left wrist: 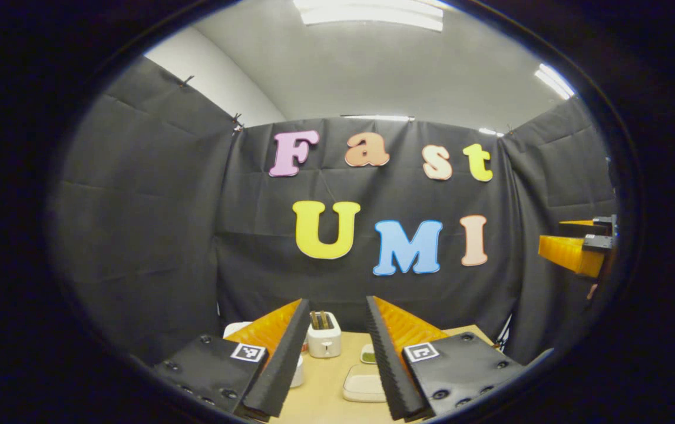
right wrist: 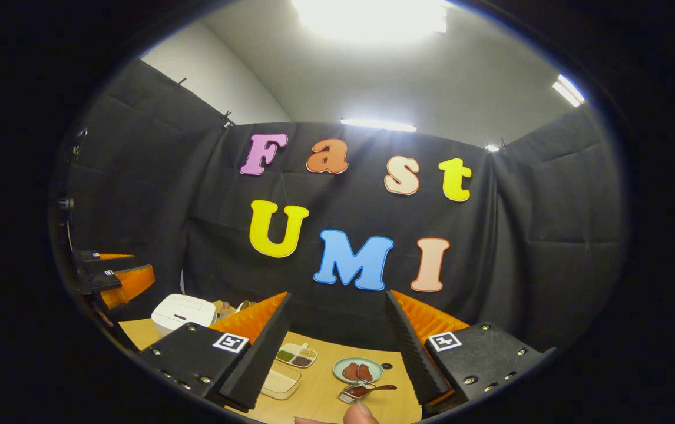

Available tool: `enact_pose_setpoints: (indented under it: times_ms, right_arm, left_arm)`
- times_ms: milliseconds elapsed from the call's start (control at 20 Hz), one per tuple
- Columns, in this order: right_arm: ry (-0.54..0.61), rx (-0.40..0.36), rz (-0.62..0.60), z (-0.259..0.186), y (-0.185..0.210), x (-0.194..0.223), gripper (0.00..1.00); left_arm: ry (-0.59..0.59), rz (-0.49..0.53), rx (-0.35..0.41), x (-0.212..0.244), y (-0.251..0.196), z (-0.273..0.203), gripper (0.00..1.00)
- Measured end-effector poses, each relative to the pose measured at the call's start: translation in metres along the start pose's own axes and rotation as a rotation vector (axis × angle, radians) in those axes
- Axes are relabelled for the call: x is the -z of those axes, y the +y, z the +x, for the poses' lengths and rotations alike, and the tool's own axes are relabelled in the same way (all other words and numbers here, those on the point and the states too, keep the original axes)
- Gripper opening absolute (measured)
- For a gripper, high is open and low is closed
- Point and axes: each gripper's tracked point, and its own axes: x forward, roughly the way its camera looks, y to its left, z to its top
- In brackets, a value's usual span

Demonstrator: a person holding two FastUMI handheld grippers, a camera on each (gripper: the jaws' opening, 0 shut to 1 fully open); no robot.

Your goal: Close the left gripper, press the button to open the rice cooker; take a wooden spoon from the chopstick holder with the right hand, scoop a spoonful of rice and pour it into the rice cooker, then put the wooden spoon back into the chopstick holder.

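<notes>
Both grippers raised, jaws apart — rice cooker (right wrist: 183, 312) lid down.

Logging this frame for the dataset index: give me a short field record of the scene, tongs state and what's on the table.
left tongs: open, holding nothing, raised above the table
right tongs: open, holding nothing, raised above the table
white rice cooker with closed lid: on the light wooden table, lid down
white two-slot toaster: at the back of the table
white tray with divided compartments of grains: beside a shallow white rectangular container
round grey-green plate with brown pieces: near the table's front
task stage: not started
</notes>
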Motion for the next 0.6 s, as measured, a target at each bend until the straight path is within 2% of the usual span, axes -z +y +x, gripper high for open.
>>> enact_pose_setpoints:
  times_ms: [100, 200, 250, 300, 400, 500, 600]
  right_arm:
    - [-0.005, -0.028, 0.013, 0.005, 0.000, 0.003, 0.95]
    - [-0.030, -0.035, 0.004, 0.012, -0.005, 0.004, 0.95]
    - [-0.020, -0.037, 0.002, 0.017, -0.006, 0.009, 0.95]
    - [-0.008, -0.050, 0.008, 0.018, -0.002, 0.016, 0.95]
    - [0.005, -0.049, 0.020, 0.020, -0.001, 0.019, 0.95]
    - [0.010, -0.015, 0.017, 0.022, -0.006, 0.019, 0.95]
    - [0.044, 0.030, 0.005, 0.027, -0.005, 0.023, 0.95]
  left_arm:
    - [0.048, 0.011, -0.033, 0.018, 0.006, 0.012, 0.56]
    - [0.086, 0.034, -0.079, 0.039, 0.016, 0.029, 0.48]
    - [0.114, 0.051, -0.102, 0.049, 0.024, 0.034, 0.30]
    - [0.142, 0.068, -0.118, 0.060, 0.029, 0.040, 0.34]
    - [0.181, 0.094, -0.141, 0.083, 0.043, 0.058, 0.16]
    - [0.235, 0.116, -0.138, 0.114, 0.054, 0.080, 0.15]
    - [0.305, 0.142, -0.158, 0.144, 0.079, 0.100, 0.09]
